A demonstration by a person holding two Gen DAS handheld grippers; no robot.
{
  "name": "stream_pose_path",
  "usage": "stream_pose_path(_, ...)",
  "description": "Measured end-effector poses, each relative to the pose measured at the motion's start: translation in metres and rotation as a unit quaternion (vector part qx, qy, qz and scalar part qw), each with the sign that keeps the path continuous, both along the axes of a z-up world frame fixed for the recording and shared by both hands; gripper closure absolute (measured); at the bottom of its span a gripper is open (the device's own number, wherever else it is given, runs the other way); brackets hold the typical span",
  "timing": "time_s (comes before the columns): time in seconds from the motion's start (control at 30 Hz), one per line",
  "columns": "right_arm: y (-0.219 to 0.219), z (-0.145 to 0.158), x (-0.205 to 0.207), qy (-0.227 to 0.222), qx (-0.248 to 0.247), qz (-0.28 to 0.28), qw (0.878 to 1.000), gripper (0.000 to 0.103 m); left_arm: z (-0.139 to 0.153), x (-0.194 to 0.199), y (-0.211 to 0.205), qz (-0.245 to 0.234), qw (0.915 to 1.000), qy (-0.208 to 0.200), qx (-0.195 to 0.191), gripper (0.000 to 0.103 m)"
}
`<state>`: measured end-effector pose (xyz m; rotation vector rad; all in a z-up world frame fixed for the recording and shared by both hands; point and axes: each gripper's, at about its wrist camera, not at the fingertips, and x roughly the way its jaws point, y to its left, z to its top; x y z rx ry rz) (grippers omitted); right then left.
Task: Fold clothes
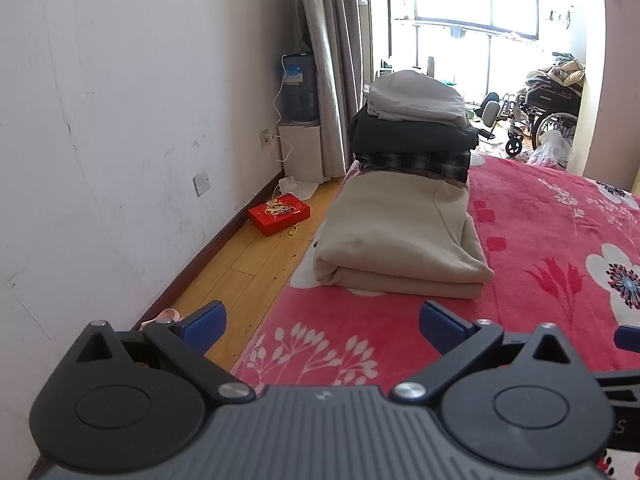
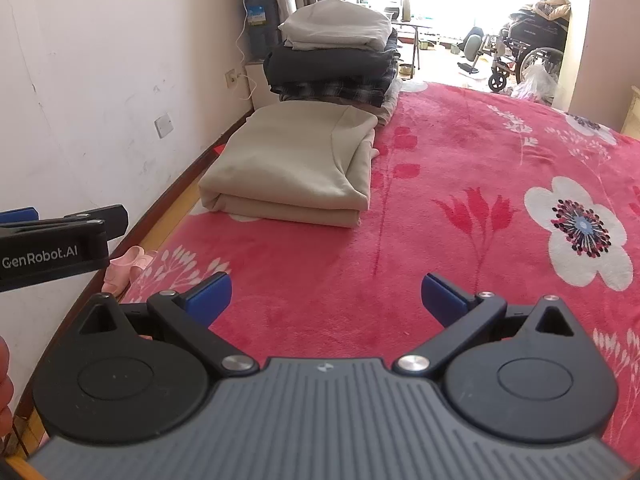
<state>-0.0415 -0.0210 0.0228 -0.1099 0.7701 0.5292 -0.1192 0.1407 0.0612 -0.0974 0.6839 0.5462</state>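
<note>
It was a lived-in bedroom at home; a bed (image 2: pixel 460 184) under a pink floral blanket (image 1: pixel 540 240) filled it; folded clothes (image 1: pixel 412 128) sat stacked there; curtains (image 1: pixel 332 60) hung by a sunlit window (image 1: pixel 472 0); a wheelchair (image 1: pixel 544 112) stood beyond.

Beige folded garment (image 2: pixel 292 160); red floral blanket (image 2: pixel 460 208).

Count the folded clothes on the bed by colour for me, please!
Beige: 1, the beige garment lying alone in front.
Light grey: 1, the grey garment topping the pile.
Black: 1, the black garment under it.
Plaid: 1, the plaid garment lower down.
Total: 4 that I can tell apart; the pile's bottom may hide more.
</note>
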Motion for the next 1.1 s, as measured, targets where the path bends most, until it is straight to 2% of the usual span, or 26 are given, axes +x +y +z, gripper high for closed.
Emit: stream_pose_path(1.1,0.002,0.0,0.0004,0.001,-0.001,-0.004,1.0,0.001,-0.0019,-0.0007,0.0004,0.005,1.0,0.006,0.003,0.0)
